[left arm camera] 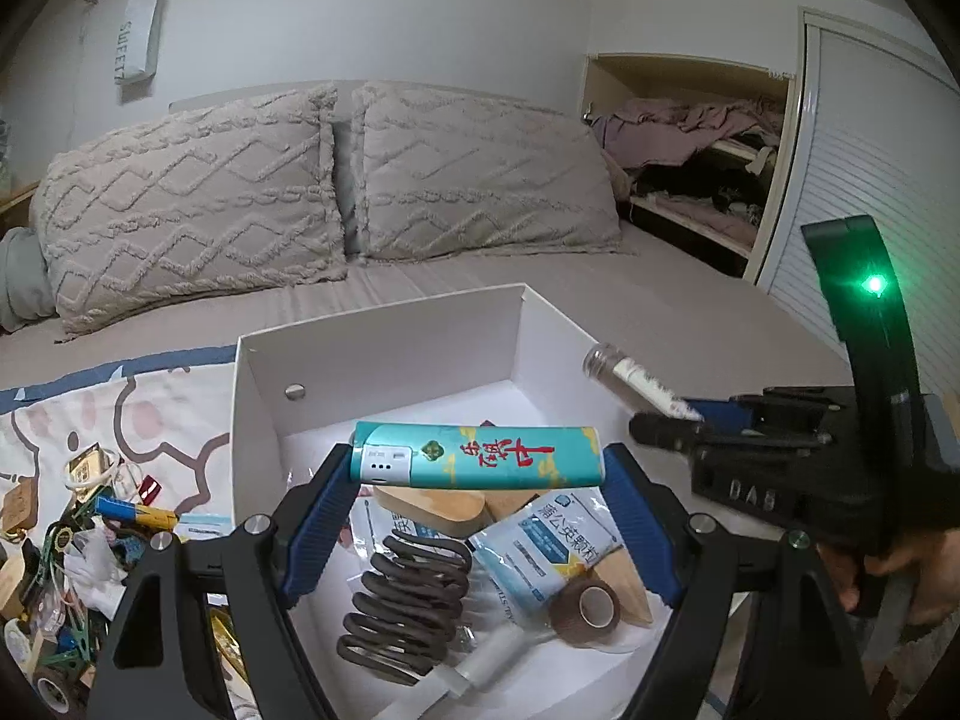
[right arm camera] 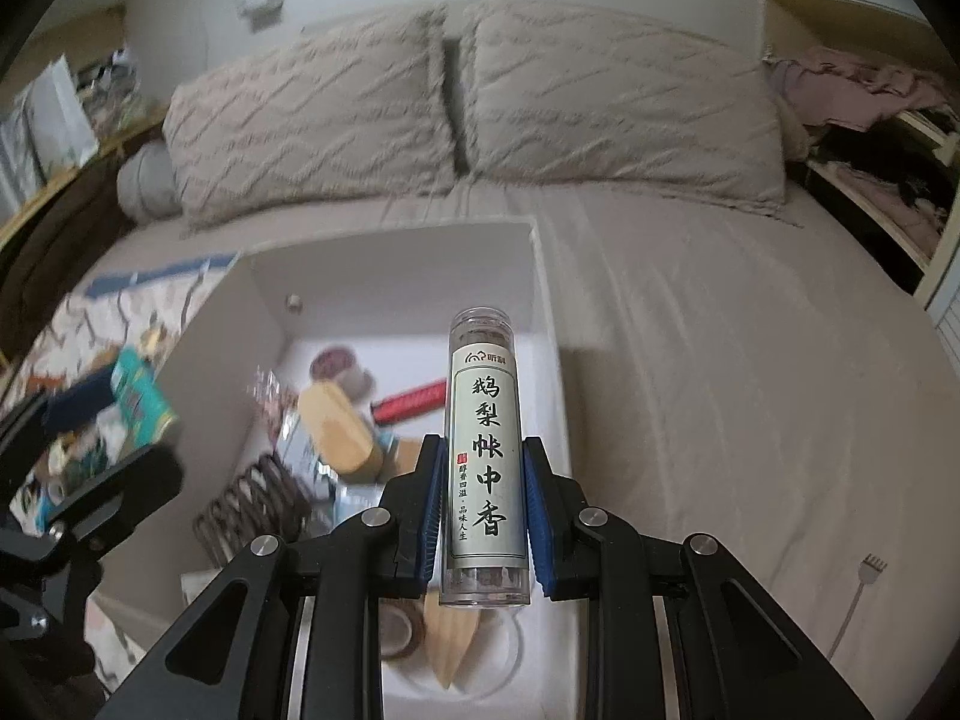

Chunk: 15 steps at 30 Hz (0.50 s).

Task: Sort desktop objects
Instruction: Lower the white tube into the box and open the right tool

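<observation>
While both tools hang above the white box [left arm camera: 384, 354], we record the following. We find the left gripper [left arm camera: 477, 480] clamped across the ends of a teal lighter [left arm camera: 477, 457], its blue pads pressing each short end, so the lighter lies crosswise between the fingers, level, held over the box's near half. This gripper tilts moderately downward, pointing toward the box's far wall and the bed [left arm camera: 690, 312] beyond.

We find the right gripper [right arm camera: 485, 516] closed on a clear incense tube [right arm camera: 485, 456], a slim cylinder with a pale label of black characters. The tube runs lengthwise along the fingers, its capped end pointing far, its base nearest the camera. This gripper pitches steeply down and sits over the box's right wall. From the left wrist view, we see the same tube [left arm camera: 630, 384] projecting up and left from the right gripper [left arm camera: 672, 420], with a hand [left arm camera: 888, 570] wrapped round the handle at the right edge.

Inside the box we note a dark coiled spring [left arm camera: 402, 600], a blue-and-white sachet [left arm camera: 546, 546], a roll of brown tape [left arm camera: 585, 603] and a wooden block [left arm camera: 432, 507]. Left of the box, a heap of unsorted clutter [left arm camera: 78, 564] lies on a patterned cloth [left arm camera: 150, 402].
</observation>
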Tool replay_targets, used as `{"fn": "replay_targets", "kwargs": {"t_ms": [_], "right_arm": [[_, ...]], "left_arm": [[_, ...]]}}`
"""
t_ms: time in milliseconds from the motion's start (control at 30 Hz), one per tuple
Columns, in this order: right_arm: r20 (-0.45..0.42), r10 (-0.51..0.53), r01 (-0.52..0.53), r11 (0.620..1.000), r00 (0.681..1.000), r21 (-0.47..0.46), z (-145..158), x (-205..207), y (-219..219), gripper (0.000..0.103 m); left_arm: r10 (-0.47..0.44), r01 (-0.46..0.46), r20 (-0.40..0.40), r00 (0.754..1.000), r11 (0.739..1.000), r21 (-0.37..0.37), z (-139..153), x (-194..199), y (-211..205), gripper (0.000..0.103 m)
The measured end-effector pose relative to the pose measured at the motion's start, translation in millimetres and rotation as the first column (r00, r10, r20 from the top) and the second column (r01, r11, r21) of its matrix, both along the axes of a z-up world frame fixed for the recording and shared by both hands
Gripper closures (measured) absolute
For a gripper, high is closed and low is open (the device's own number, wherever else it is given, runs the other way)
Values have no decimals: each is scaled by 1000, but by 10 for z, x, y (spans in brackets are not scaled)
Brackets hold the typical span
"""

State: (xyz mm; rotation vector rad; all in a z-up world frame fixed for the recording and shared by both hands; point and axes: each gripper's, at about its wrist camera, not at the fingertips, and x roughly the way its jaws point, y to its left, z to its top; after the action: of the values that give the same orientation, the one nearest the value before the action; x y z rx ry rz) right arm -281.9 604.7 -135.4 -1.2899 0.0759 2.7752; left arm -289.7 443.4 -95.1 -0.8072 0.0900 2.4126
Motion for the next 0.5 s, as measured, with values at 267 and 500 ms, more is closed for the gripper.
{"fn": "replay_targets", "kwargs": {"t_ms": [267,500], "right_arm": [[108,-7,3,999,994,45,-129,-7,-57,77],[135,-16,-2,991,991,133,-219,-57,-111,77]], "left_arm": [[22,-21,10,1000,998,-54,-112,-46,56,22],[46,-46,1,999,995,-92,-196,-93,6,22]]}}
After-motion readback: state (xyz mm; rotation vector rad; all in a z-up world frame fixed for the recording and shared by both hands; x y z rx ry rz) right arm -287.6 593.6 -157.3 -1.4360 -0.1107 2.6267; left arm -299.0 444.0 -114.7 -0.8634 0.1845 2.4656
